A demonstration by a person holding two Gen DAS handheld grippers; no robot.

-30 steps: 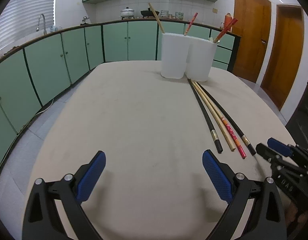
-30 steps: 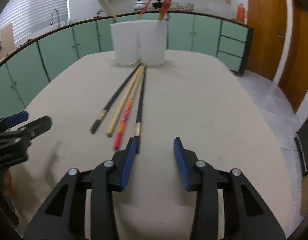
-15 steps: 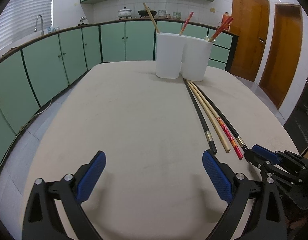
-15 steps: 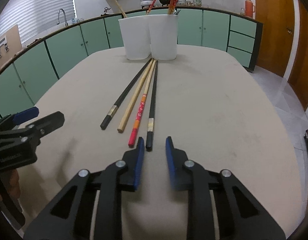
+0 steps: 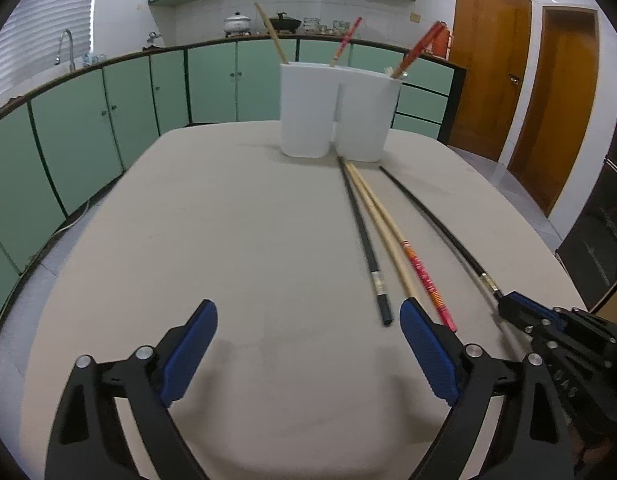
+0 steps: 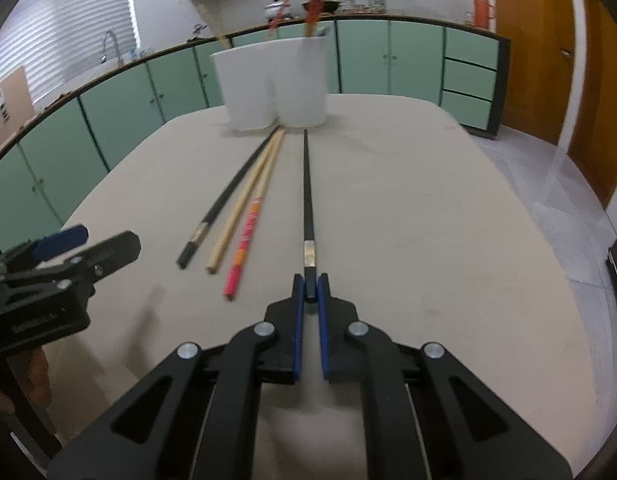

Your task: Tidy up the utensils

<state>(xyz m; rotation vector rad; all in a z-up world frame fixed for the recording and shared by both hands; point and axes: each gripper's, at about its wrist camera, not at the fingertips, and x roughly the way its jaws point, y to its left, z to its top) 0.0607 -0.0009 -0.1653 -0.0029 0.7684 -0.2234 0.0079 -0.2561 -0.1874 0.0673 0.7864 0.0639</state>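
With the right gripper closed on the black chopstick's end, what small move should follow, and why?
Probably lift it a little off the table. The right gripper has just been closing and now pinches the black chopstick, which lies apart from the three others; the white holders stand beyond.

Left hand-held gripper (image 5: 308, 350) in the foreground, its 2 blue-padded fingers (image 5: 190, 350) spread wide over the bare tabletop (image 5: 228, 220), nothing between them. Ahead and to the right lie 3 chopsticks side by side: a black chopstick (image 5: 366, 246), a pale wooden chopstick (image 5: 382, 228) and a red patterned chopstick (image 5: 426, 284), whose near end lies just beyond the right finger. Further right, apart from these, a second black chopstick (image 5: 436, 224) runs back into the closed tips of the right hand-held gripper (image 5: 508, 306). Far ahead stand 2 white holders (image 5: 336, 116), touching, with chopsticks upright in them. Green cabinets (image 5: 108, 120) curve behind.
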